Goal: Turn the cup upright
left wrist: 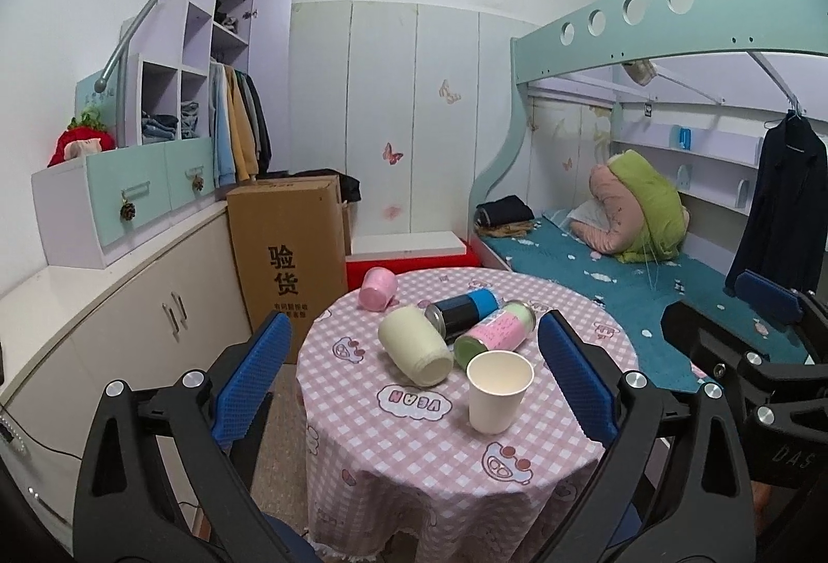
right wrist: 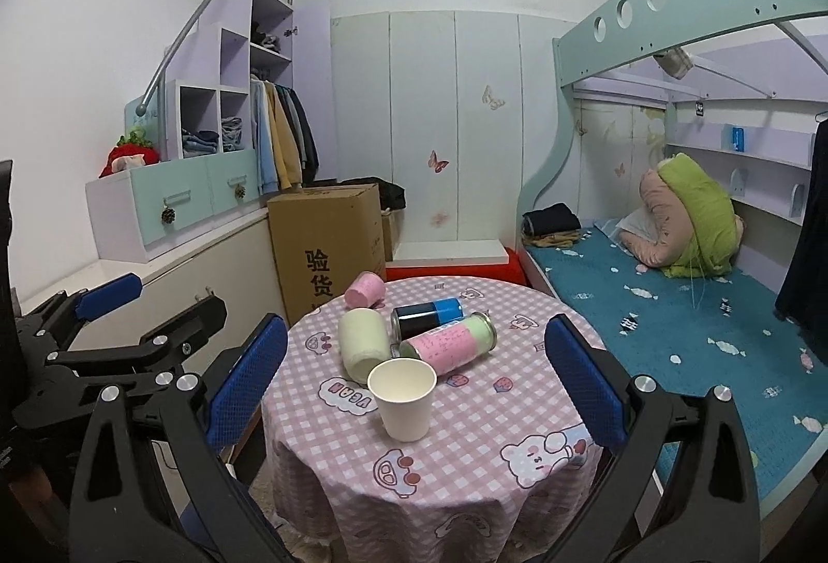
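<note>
A checked round table point(left wrist: 362, 433): the paper cup point(left wrist: 499, 389) stands upright ahead, between the gaping, empty left gripper point(left wrist: 414, 371) (right gripper point(right wrist: 416, 376) likewise), suggesting release.

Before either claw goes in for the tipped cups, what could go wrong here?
1. The cream cup lies against the pink-green can and close to the upright paper cup; reaching for it may topple that cup or roll the can.
2. The pink cup lies near the table's far edge; a nudge might send it off.

dark coat point(right wrist: 807, 247): cut by right edge | box point(right wrist: 331, 247): base behind table point(right wrist: 466, 475)
</note>
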Demonstrator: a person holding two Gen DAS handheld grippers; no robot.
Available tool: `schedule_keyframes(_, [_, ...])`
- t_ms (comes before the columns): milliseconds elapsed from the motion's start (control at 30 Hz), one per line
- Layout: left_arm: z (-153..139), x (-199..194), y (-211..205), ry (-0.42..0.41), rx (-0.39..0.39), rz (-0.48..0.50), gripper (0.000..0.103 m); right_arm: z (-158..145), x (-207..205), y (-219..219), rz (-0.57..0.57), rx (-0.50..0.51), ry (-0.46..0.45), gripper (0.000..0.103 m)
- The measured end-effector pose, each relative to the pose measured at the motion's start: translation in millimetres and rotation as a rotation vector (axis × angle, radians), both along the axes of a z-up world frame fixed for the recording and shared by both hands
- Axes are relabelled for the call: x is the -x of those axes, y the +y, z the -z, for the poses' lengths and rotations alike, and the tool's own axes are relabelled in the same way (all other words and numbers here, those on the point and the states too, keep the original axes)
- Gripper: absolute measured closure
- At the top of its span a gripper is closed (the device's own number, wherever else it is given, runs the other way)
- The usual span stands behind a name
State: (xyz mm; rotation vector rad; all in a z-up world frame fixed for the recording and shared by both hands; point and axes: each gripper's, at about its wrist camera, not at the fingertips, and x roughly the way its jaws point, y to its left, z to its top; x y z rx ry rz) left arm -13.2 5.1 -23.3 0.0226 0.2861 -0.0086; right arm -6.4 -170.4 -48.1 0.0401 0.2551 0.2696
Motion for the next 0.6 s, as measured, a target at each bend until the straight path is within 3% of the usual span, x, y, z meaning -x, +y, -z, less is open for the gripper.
schedule_keyframes(600, [-3.5,1.3,-1.3,-0.007,-0.002,-0.004,0.006,0.4,2.4,-3.5,-0.001,-0.013,-0.007,0.007])
